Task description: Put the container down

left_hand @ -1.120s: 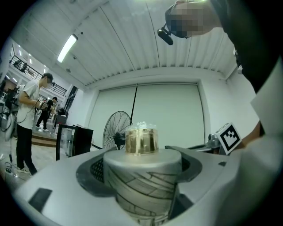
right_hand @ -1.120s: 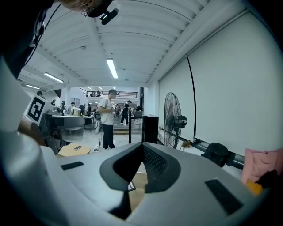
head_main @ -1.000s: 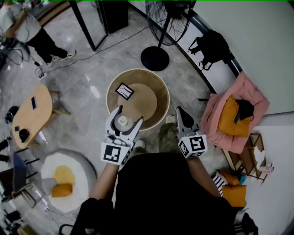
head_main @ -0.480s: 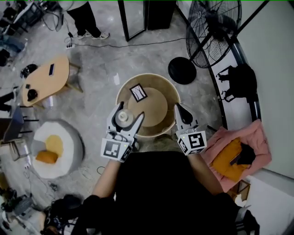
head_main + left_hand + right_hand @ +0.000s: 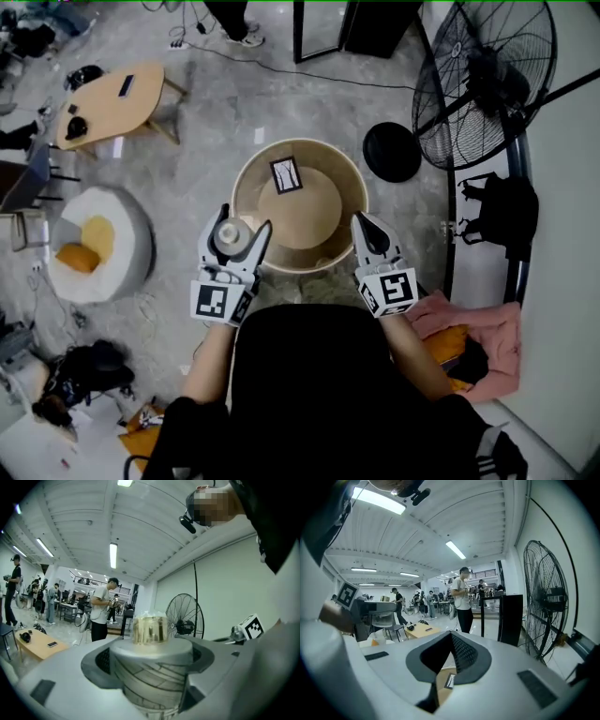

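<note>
In the head view my left gripper (image 5: 232,246) is shut on the container (image 5: 229,237), a grey cylinder with a pale round lid, held upright in the air at the left rim of the round wooden table (image 5: 328,246). The left gripper view shows the container (image 5: 151,674) filling the space between the jaws, its gold cap (image 5: 150,629) on top; the left gripper (image 5: 151,667) wraps it from both sides. My right gripper (image 5: 370,234) hovers over the table's right rim, shut and empty. In its own view the right gripper (image 5: 451,641) has both jaws meeting at the tips.
A small black-framed card (image 5: 285,174) lies on the table top. A standing fan (image 5: 487,75) with a round black base (image 5: 392,152) is at the right. An oval wooden table (image 5: 112,94), a white beanbag (image 5: 122,267) and pink cloth (image 5: 487,323) surround me. People stand in the background (image 5: 463,597).
The head view has swung round the room. My left gripper has carried the container from over the table's near-left part out to its left rim. The right gripper stays by the right rim.
</note>
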Tool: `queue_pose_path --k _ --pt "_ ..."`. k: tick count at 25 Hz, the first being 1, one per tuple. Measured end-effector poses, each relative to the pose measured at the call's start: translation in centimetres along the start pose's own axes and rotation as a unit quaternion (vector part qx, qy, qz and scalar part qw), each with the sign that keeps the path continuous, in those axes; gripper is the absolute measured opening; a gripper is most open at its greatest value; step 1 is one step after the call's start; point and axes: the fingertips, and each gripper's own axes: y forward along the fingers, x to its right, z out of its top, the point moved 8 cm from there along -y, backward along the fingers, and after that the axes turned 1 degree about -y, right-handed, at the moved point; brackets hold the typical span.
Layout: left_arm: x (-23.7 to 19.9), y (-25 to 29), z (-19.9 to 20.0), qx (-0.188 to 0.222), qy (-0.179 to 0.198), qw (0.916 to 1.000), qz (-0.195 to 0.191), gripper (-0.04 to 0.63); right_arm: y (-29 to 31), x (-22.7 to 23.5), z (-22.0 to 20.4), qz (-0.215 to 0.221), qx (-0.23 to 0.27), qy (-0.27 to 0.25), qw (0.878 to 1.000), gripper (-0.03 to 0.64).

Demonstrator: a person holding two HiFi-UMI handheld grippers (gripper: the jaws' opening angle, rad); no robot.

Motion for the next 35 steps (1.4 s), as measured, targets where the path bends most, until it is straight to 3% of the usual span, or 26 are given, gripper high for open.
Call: queue_pose_path --k 7,12,18,21,35 --pt "-0.7 -0.5 -3.6 -0.017 -0.008 0.9978 0.064 0.353 3.2 1.2 -3.0 0.035 -0.025 0.006 0.999 0.021" --pt "-2.6 0.9 -8.4 -0.034 -0.007 0.9967 0.074 0.353 6.7 0.3 -7.1 0.055 -0.052 0.001 0.997 0.02" --pt "-7.4 3.3 -15.4 -0.035 0.002 0.993 0.113 0.353 9.7 0.3 -12.3 0.013 -0.085 0.009 0.996 0.021" --pt "-9.8 4.5 -19.0 -0.042 -0.004 0.993 0.111 0.353 11.5 0.0 -15.0 -0.005 -0.098 0.006 0.995 0.021" --pt "-16.6 8.9 -37.8 -0.094 0.015 0.9919 0.084 0.353 19.8 -1.3 -28.7 0.035 -0.104 0.032 0.993 0.021"
